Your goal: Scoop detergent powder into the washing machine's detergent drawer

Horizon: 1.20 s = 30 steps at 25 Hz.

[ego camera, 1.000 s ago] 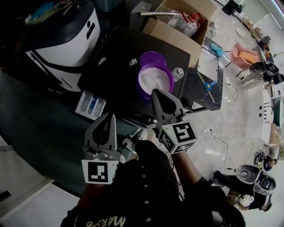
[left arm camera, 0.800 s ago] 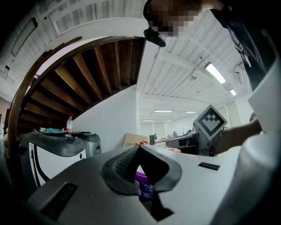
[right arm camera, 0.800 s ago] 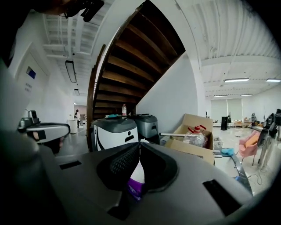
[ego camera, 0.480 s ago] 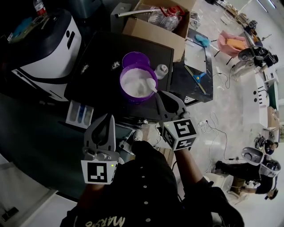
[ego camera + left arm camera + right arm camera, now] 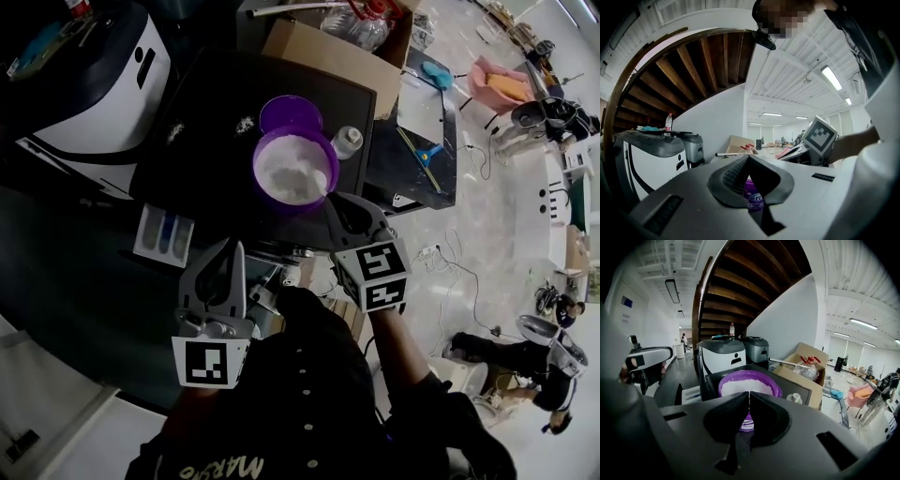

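A purple tub (image 5: 292, 169) full of white powder stands on a black machine top (image 5: 211, 141), its purple lid (image 5: 289, 112) lying just behind it. My right gripper (image 5: 339, 208) is at the tub's near right rim, shut on the thin white handle of a scoop (image 5: 324, 191) whose bowl reaches into the powder. The right gripper view shows the tub (image 5: 749, 383) straight ahead. The open white detergent drawer (image 5: 161, 234) with blue insets juts out at the left. My left gripper (image 5: 228, 253) hovers nearer me, right of the drawer, shut and holding nothing.
A white and black appliance (image 5: 94, 66) stands at the far left. A cardboard box (image 5: 328, 52) with bottles sits behind the machine, and a small white jar (image 5: 347, 139) stands next to the tub. Cables and chairs are on the floor (image 5: 487, 234) to the right.
The head view has swung a little. My right gripper still holds the scoop at the tub, and the scoop's bowl has sunk lower at the near rim. The left gripper has not moved.
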Each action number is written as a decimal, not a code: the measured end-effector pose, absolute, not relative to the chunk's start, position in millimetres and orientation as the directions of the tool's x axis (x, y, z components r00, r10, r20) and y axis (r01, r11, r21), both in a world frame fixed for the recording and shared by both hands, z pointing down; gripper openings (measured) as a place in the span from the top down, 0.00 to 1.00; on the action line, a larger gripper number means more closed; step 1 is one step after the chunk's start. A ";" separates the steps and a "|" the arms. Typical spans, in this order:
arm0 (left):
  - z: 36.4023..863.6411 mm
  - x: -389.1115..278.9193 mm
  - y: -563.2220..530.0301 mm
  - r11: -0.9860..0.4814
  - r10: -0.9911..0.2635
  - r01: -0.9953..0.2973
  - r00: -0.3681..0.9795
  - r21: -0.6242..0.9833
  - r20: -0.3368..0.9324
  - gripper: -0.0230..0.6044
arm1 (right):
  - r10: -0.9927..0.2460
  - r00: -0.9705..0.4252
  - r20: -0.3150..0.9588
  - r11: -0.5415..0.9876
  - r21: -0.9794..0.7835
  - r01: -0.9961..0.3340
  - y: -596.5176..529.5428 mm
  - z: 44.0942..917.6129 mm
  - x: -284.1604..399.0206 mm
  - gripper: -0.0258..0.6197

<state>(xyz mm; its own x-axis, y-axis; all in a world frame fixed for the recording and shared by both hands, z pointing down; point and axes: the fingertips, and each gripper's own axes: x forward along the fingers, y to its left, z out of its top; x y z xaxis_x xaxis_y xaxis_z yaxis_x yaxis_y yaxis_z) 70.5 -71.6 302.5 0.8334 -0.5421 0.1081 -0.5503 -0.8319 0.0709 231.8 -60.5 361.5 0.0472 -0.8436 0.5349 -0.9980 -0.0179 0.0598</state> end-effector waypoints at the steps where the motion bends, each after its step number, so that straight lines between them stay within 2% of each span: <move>1: 304.5 71.5 -72.3 -0.831 -0.542 -0.551 0.833 0.073 0.115 0.94 | -0.837 0.041 0.545 -0.014 0.054 -0.998 -61.2 364.4 231.7 0.91; 11: 317.1 80.9 -79.8 -0.830 -0.539 -0.552 0.831 0.084 0.136 0.94 | -0.799 -0.008 0.601 0.014 0.005 -1.000 -69.4 380.1 230.5 0.91; 21: 321.4 81.6 -79.3 -0.824 -0.544 -0.559 0.826 0.090 0.148 0.94 | -0.818 -0.014 0.575 0.010 -0.009 -1.000 -67.6 381.1 229.6 0.91; 24: 321.5 81.6 -77.4 -0.825 -0.545 -0.559 0.826 0.084 0.143 0.94 | -0.820 -0.024 0.572 0.017 -0.017 -1.000 -66.6 381.7 228.0 0.77; 30: 318.1 79.2 -73.6 -0.829 -0.541 -0.553 0.830 0.075 0.136 0.94 | -0.843 0.000 0.537 0.005 0.009 -1.000 -63.7 371.3 227.7 0.74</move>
